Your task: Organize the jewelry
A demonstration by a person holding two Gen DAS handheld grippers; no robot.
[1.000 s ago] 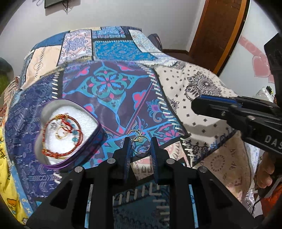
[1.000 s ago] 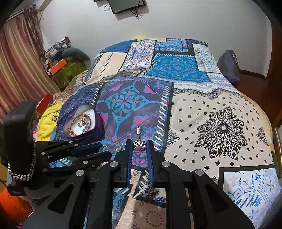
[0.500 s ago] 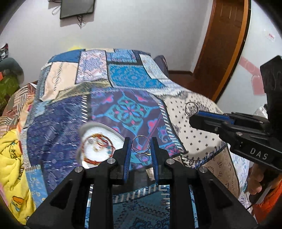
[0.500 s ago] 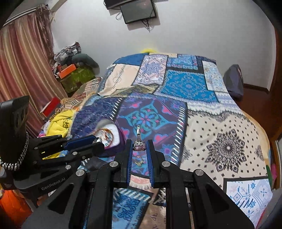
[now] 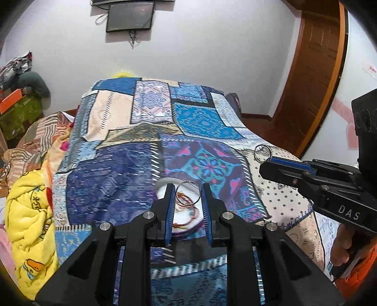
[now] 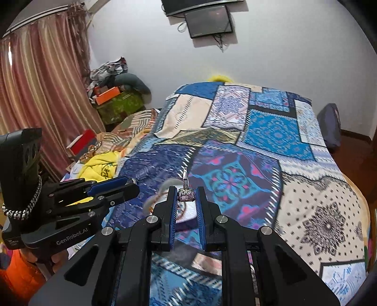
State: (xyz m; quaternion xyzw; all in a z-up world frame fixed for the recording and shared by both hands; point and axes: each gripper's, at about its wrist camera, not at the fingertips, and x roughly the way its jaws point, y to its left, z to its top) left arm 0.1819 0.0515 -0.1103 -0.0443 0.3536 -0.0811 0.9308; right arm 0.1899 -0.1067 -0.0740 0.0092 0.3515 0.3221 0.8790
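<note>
Between the tips of the left gripper (image 5: 188, 195) sits a thin silver hoop (image 5: 188, 194). Its fingers (image 5: 170, 202) are closed in on the hoop, one on each side, and hold it up in the air. Right under and just past those tips lies a round box (image 5: 188, 227) with a white inside and a purple rim. Red and gold bangles (image 5: 187, 213) lie in it. The box rests on a patchwork quilt (image 5: 113, 179) in blue, purple and cream.

Off to the right of the left gripper, the right gripper (image 5: 265, 162) reaches in from the side, with a small silver ring (image 5: 263, 152) poking up at its tip.

From its own camera, the right gripper (image 6: 186, 195) is squeezed shut on that ring (image 6: 186, 194). The ring is seen edge on, with a sparkly pink stone low between the pads. The box (image 6: 186, 213) shows blurry just below the tips. To the left of the right gripper is the left gripper (image 6: 132, 186), with a silver chain (image 6: 23, 207) around its handle.

Farther out, a yellow blanket (image 5: 28, 211) is bunched at the left side of the quilt. A dark screen (image 5: 129, 16) hangs on the white wall beyond the bed.
</note>
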